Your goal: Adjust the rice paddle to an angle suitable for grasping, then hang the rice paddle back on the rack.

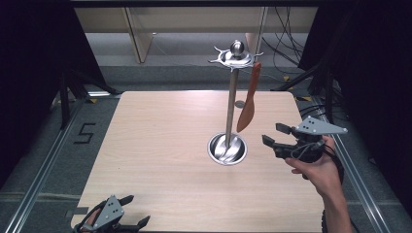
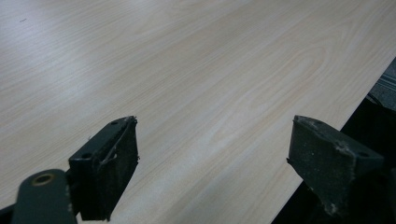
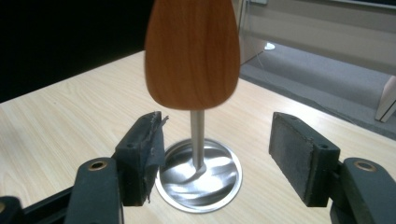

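A metal utensil stand rises from a round dish base right of the table's middle, topped by a ring of hooks and a ball. A brown wooden spatula hangs from one hook, blade down. My right gripper is held open just right of the base, pointing at the stand. In the right gripper view the spatula blade hangs just above and beyond the open jaws of the right gripper, with nothing between the pads. My left gripper rests open at the table's front left corner.
The light wooden table is bare apart from the stand and a small round grey spot behind the pole. In the left gripper view the table's edge runs close to the right jaw. Black curtains flank both sides; cables lie on the floor at the far right.
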